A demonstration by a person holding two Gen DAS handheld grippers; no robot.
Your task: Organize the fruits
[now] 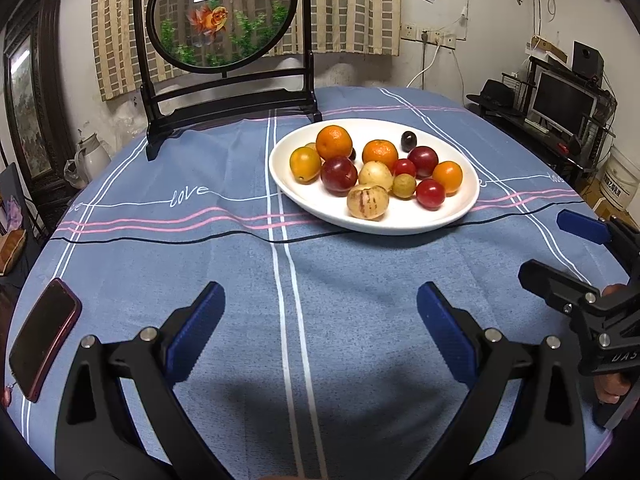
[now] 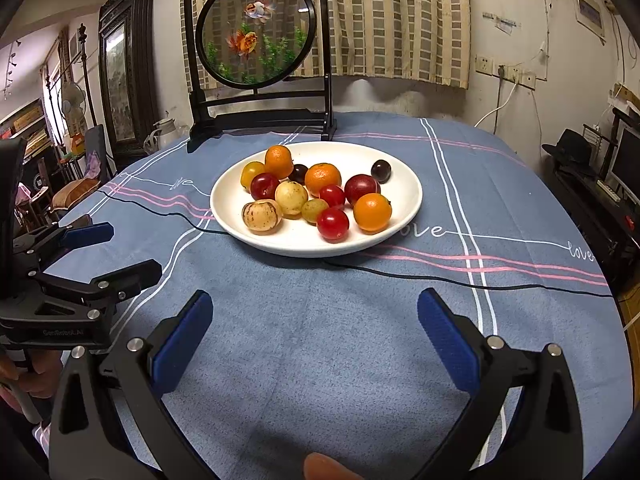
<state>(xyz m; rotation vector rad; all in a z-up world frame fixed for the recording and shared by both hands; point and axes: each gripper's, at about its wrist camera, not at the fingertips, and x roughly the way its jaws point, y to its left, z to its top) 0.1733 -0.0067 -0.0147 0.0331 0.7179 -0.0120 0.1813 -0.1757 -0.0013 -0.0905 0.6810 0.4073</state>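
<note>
Right now your left gripper (image 1: 320, 332) and right gripper (image 2: 316, 332) both gape wide, holding nothing. Fruits (image 1: 374, 170) sit piled on the white plate (image 1: 460, 208) ahead; a black cable (image 1: 160, 238) runs under its near rim, a phone (image 1: 42, 338) lies at your left.

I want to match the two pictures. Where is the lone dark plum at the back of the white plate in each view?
Left wrist: dark plum at the plate's far right, apart from the pile.
Right wrist: dark plum at the far right too.
Shared landmark: goldfish screen behind the white plate.
</note>
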